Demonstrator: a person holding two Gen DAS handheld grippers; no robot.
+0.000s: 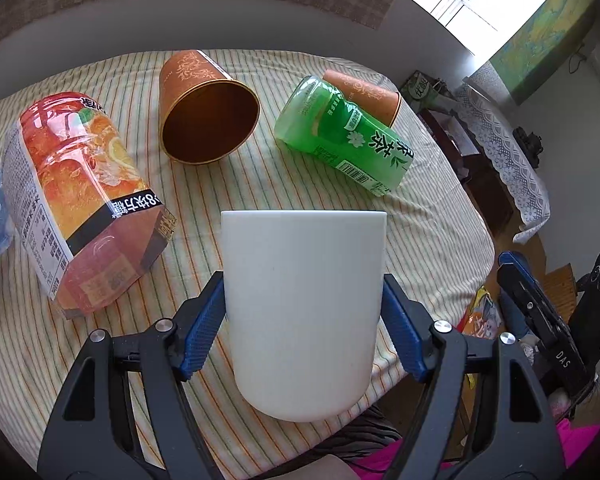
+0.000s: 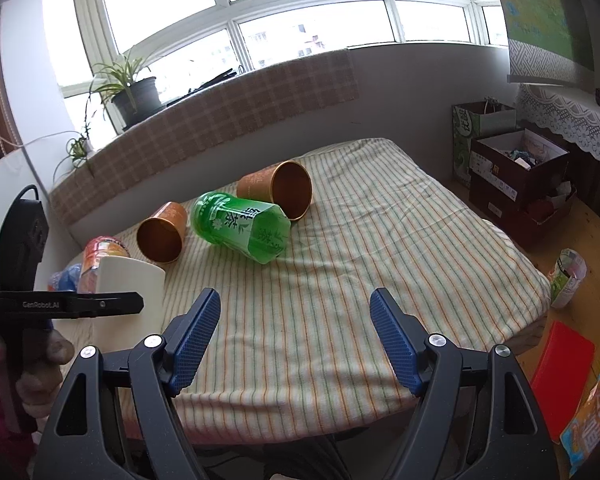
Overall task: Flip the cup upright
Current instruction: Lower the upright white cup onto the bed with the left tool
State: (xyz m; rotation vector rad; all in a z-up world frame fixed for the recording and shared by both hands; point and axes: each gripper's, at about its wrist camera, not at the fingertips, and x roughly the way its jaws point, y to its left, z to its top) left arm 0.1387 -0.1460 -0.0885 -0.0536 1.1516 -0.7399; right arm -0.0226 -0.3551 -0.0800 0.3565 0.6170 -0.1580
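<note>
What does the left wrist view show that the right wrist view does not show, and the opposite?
Only the left wrist view shows the left gripper pads closed on the white cup's sides. Only the right wrist view shows the window, the potted plant, and the open, empty right gripper. Both show the green tea bottle and two brown paper cups lying on the striped cloth.
</note>
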